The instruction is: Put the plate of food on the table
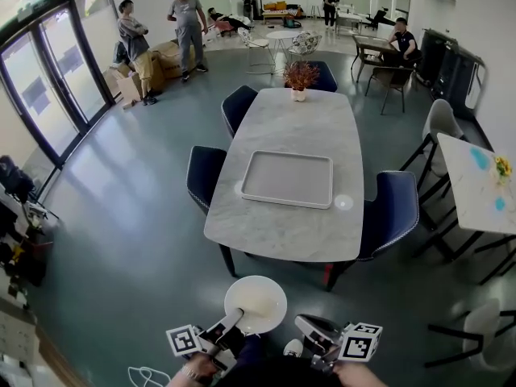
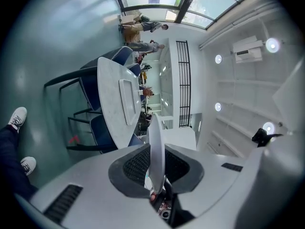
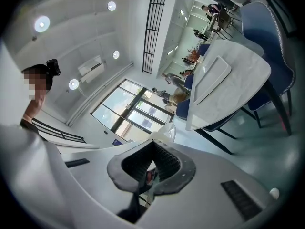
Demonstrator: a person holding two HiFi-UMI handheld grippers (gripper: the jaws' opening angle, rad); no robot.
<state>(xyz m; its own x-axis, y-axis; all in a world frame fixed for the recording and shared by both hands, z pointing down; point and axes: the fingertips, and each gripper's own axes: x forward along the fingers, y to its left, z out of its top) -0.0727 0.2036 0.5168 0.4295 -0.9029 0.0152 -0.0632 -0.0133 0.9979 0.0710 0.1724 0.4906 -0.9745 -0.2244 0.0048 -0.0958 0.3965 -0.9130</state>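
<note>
A white round plate (image 1: 256, 303) hangs over the floor just short of the marble table's (image 1: 322, 127) near end. My left gripper (image 1: 231, 322) is shut on the plate's near-left rim. In the left gripper view the plate (image 2: 156, 142) stands edge-on, with the gripper's (image 2: 157, 162) two dark pads pressing on it. The plate's surface looks pale, and I can make out no distinct food on it. My right gripper (image 1: 310, 329) is low to the plate's right, apart from it, shut with nothing in it. In the right gripper view the plate's rim (image 3: 170, 129) shows just beyond my right gripper (image 3: 152, 144).
A pale rectangular tray (image 1: 287, 179) lies on the table's middle, a small round coaster (image 1: 343, 202) to its right and a potted plant (image 1: 300, 77) at the far end. Dark blue chairs (image 1: 205, 176) stand along both sides. Several people stand or sit far off.
</note>
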